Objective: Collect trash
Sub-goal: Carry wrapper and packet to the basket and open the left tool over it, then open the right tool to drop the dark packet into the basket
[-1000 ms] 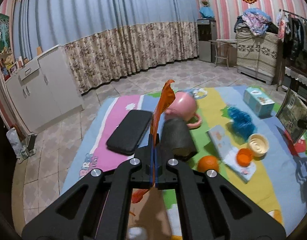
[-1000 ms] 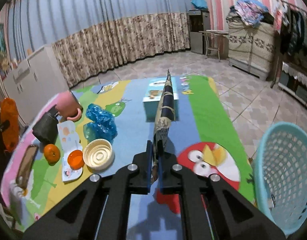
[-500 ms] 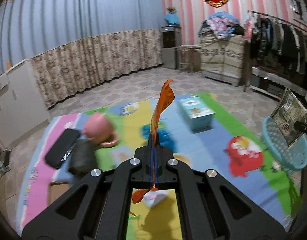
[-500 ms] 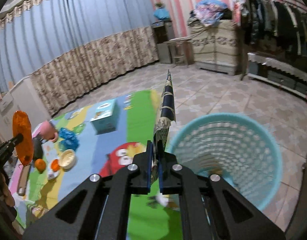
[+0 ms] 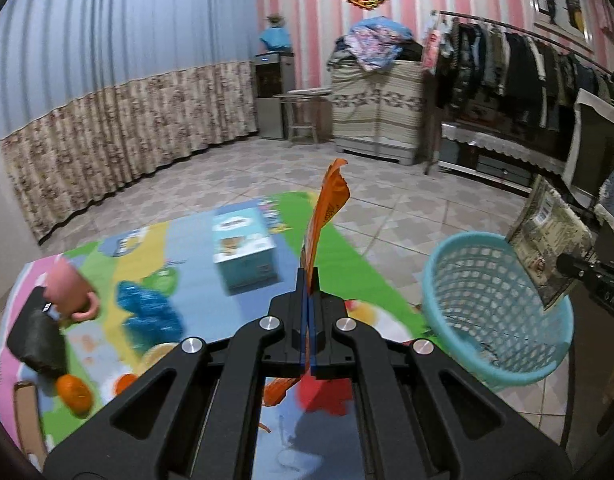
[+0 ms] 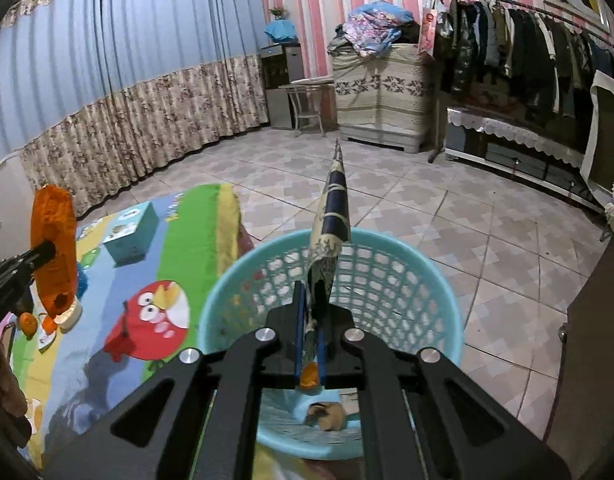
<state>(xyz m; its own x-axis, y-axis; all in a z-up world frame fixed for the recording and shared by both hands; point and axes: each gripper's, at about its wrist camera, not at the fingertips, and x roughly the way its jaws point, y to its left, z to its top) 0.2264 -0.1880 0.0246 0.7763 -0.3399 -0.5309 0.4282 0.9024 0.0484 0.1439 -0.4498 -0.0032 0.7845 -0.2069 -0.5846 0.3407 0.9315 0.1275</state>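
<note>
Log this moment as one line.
left gripper: shut on orange wrapper | right gripper: shut on dark wrapper, over basket

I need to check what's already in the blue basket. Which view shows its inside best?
The right wrist view: it looks down into the basket, showing a scrap at the bottom. The left wrist view shows the basket obliquely, its bottom mostly hidden.

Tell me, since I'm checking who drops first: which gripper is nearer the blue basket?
Right. The right gripper, shut on a dark wrapper, hangs over the blue basket. The left gripper, shut on an orange wrapper, is beside it over the play mat.
</note>
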